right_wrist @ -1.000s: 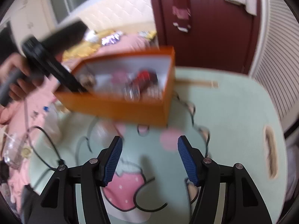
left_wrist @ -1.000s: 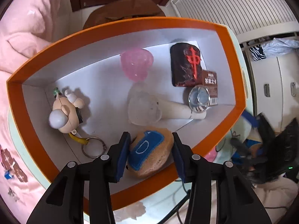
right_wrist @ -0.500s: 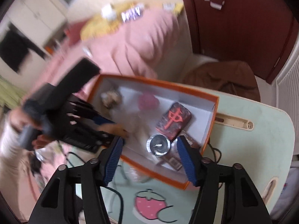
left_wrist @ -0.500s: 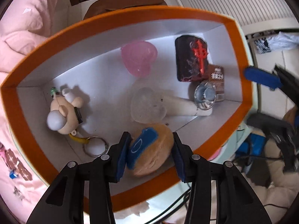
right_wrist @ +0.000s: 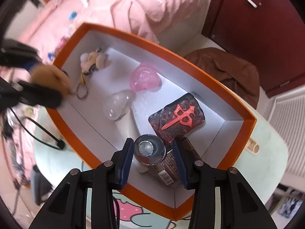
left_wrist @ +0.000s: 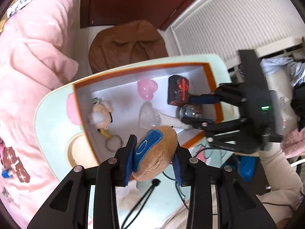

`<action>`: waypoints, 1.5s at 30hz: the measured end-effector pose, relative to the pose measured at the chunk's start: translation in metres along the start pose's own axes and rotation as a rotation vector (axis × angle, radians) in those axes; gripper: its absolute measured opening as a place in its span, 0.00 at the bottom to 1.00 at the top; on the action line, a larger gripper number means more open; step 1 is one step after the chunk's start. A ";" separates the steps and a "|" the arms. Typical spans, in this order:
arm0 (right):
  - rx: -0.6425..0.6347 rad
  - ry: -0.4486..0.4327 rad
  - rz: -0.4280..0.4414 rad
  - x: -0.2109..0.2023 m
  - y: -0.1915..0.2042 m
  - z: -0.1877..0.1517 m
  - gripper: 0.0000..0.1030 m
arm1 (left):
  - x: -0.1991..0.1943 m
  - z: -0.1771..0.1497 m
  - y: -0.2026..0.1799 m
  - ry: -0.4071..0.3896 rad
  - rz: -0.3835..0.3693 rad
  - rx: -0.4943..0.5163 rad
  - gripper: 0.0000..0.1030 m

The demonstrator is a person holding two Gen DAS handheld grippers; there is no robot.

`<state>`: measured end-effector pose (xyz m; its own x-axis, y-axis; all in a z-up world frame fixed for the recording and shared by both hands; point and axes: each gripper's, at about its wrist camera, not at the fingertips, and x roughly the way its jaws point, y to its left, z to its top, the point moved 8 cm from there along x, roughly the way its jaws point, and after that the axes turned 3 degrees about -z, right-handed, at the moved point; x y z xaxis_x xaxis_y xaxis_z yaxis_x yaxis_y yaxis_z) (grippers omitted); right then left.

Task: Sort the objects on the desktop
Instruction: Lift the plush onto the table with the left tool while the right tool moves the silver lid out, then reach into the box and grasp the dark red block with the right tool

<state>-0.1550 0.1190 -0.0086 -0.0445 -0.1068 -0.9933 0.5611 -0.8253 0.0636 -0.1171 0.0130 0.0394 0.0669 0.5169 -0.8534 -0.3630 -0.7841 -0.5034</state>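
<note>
Right now my left tongs [left_wrist: 155, 153] are clamped on a tan plush toy with a blue patch [left_wrist: 155, 152], holding it above the near edge of the orange box [left_wrist: 213, 80], clear of the box floor. From my right wrist view the same toy [right_wrist: 50, 76] shows as a blur over the box's left rim.

My right tongs [right_wrist: 152, 152] reach down into the box [right_wrist: 247, 122], and their blue pads sit on either side of a round silver-rimmed thing with a glass face [right_wrist: 149, 148]. The pads look close against it, but I cannot tell whether they actually grip it. It lies on a brown printed packet [right_wrist: 167, 171] at the box's right end.

Also inside the white-lined box: a dark tile with a red character [right_wrist: 177, 117] just beyond the silver thing, a pink translucent heart-shaped piece [right_wrist: 144, 79] toward the far wall, a clear bulb on a white handle [right_wrist: 119, 105] in the middle, and a small figure keychain [right_wrist: 92, 62] with its ring [right_wrist: 82, 91] at the left end.

The box stands on a mint-green desk [right_wrist: 270, 152] with cartoon prints. A black cable [right_wrist: 47, 135] trails over the desk beside it. A pink quilt [left_wrist: 28, 57] lies beyond.
</note>
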 end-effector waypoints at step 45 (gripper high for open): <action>0.202 -0.434 0.020 -0.006 0.041 -0.119 0.62 | 0.061 -0.099 -0.034 -0.483 0.243 0.022 0.58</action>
<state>-0.0337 0.1517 -0.0119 -0.4008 -0.3098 -0.8622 0.3955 -0.9074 0.1422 -0.0085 0.0370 -0.0088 -0.4544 0.4245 -0.7831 -0.3349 -0.8961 -0.2914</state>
